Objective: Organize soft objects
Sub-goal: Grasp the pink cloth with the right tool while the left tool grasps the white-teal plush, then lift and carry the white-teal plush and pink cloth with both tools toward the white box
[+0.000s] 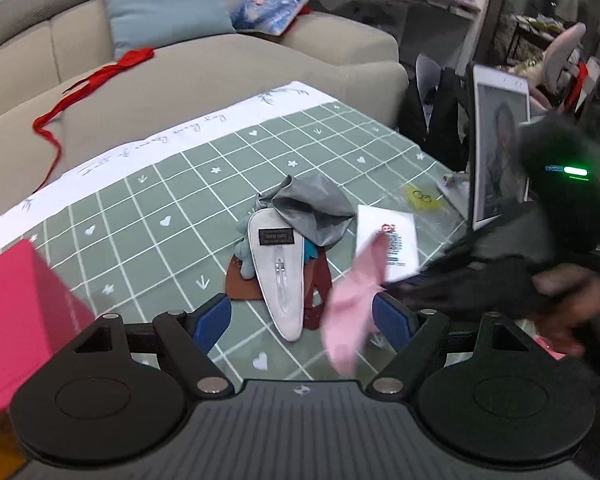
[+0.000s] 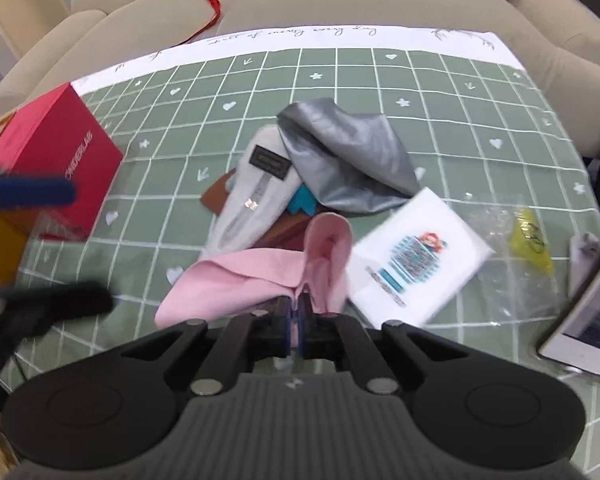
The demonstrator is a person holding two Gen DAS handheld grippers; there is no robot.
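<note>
A pink cloth (image 2: 252, 276) hangs pinched between the pads of my right gripper (image 2: 296, 314), which is shut on it just above the green checked tablecloth (image 2: 440, 80). In the left wrist view the same pink cloth (image 1: 350, 304) dangles from the blurred dark right gripper (image 1: 386, 285) coming in from the right. Behind it lies a pile: a silver-grey cloth (image 2: 340, 152), a pale grey pouch (image 2: 252, 200) with a dark label, and brown and teal pieces under them. My left gripper (image 1: 302, 320) is open, with the pouch (image 1: 278, 276) beyond its fingers and nothing between them.
A pink box (image 2: 56, 160) stands at the table's left, with one blue finger (image 2: 28, 192) of the left gripper in front of it. A white card (image 2: 416, 268), a clear bag with a yellow piece (image 2: 528, 240) and a tablet (image 2: 588, 320) lie right. A beige sofa (image 1: 220, 72) holds a red ribbon (image 1: 80, 88) and cushions.
</note>
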